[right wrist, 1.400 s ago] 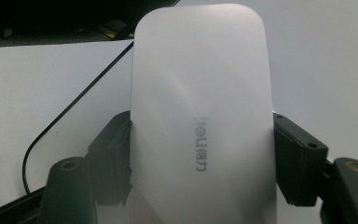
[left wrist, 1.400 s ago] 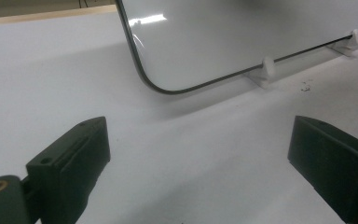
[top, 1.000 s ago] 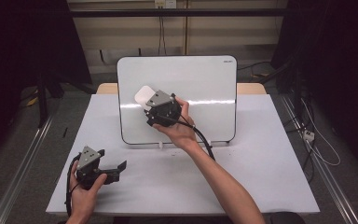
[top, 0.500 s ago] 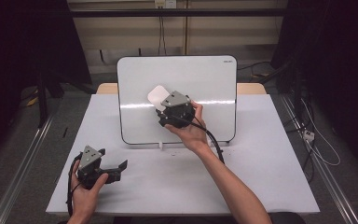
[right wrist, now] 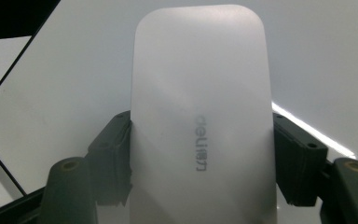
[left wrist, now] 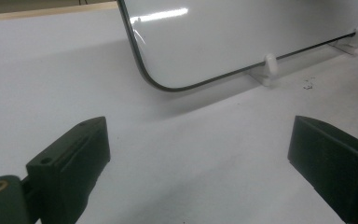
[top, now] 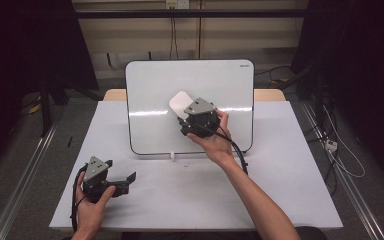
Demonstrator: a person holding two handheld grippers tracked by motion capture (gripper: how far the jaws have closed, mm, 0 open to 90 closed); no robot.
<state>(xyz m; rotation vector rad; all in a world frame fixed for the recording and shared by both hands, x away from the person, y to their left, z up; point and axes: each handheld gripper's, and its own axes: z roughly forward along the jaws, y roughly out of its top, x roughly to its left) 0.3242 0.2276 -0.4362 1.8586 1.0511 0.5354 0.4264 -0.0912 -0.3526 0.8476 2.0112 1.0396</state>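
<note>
A white whiteboard [top: 220,85] with a dark rim stands tilted on small white feet at the back of the table. My right gripper [top: 187,114] is shut on a white eraser [top: 179,104] with grey lettering [right wrist: 200,112], and holds it flat against the board near its middle. Both black jaws clamp the eraser's long sides. My left gripper [top: 130,178] rests low at the table's front left, open, with nothing between its jaws. Ahead of it I see the board's lower left corner [left wrist: 158,84] and a white foot [left wrist: 269,63].
The table [top: 290,165] is covered in white. A small white foot [top: 172,156] and a few dark specks [top: 187,163] lie in front of the board. Black cables trail from both grippers. Dark curtains and floor cables surround the table.
My right gripper has carried the eraser to the right across the board, from its left part to near the middle. The left gripper has stayed put.
</note>
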